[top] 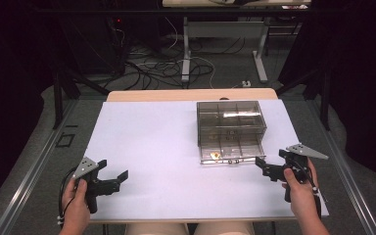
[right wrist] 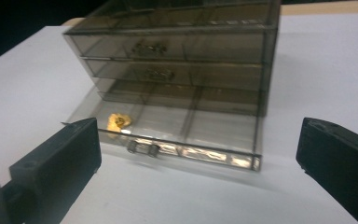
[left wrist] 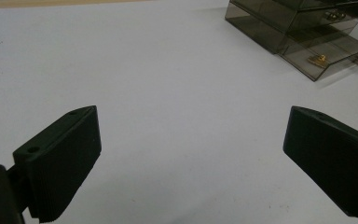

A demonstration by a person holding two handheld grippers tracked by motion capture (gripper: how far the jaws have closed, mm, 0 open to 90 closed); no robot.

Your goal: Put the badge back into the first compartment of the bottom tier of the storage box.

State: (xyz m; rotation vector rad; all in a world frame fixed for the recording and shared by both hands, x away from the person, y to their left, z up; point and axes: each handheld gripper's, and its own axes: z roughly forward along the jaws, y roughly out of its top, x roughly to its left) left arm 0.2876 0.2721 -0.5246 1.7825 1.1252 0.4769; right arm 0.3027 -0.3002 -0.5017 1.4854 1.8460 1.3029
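A smoky transparent drawer box (top: 230,122) was seen standing on the white tabletop (top: 152,147), toward the far right part of it. Its bottom drawer (right wrist: 177,133) was pulled out toward the person, while the two drawers above it were shut. A small gold-coloured object (right wrist: 120,121) was seen lying in the left compartment of the open drawer, close behind the front wall, and a small handle (right wrist: 142,148) was fixed to that wall.

The right claw (top: 263,166) was held released, jaws wide apart, just beside the open drawer's right front corner and pointed at it, without touching it. The left claw (top: 117,179) was also held released, jaws spread, over bare tabletop at the near left, well apart from the box.
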